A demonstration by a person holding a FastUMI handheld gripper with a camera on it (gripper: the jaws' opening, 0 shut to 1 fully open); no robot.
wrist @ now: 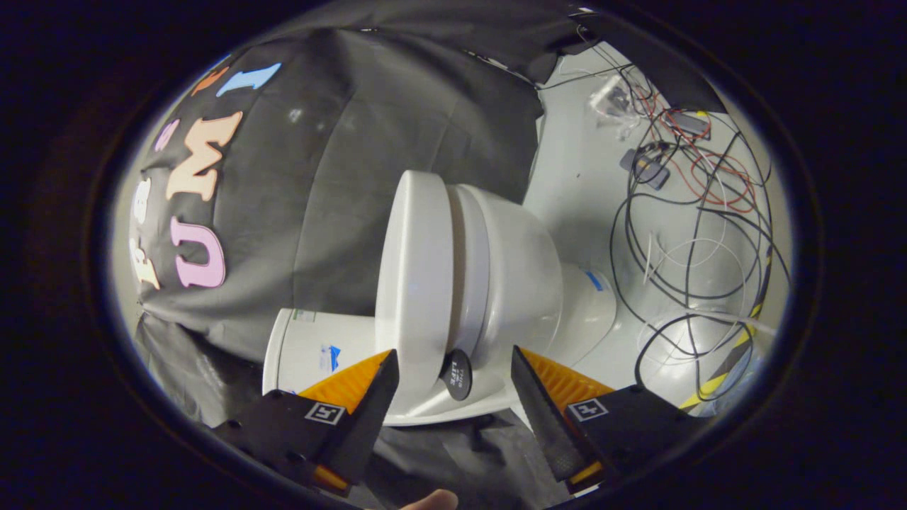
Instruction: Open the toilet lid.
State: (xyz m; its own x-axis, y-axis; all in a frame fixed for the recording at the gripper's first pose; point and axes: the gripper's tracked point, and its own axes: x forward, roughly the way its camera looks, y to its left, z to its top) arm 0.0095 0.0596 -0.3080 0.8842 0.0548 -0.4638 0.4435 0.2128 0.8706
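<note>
Lid (414,283) of the white toilet (510,276) sits closed against the seat (468,262), the two lying face to face with only a thin seam between them. The camera is rolled, so the toilet appears turned on its side: the lid's flat top faces the black cloth wall (368,142), and the bowl bulges the other way toward the pale floor (588,177). The lid's long axis runs from just ahead of the fingers away toward the far wall. Its near end lies between the fingertips and slightly beyond them.

A small round black tab (457,374) sticks out at the lid's near edge, just ahead of the gap between the fingers. Its print is too small to make out.

The gripper (453,368) is open, its black and orange fingers (368,397) spread wide on either side of the lid's near end, touching nothing. Each finger carries a square marker.

The tank (312,350) stands beside the lid, behind the finger on the cloth side, with a small blue mark on it. The bowl's base (588,304) rests on the floor and bears a strip of blue tape.

A tangle of black, white and red cables (694,212) lies on the floor beyond the bowl, well apart from the fingers. Yellow and black striped tape (723,365) runs along the floor near the other finger.
</note>
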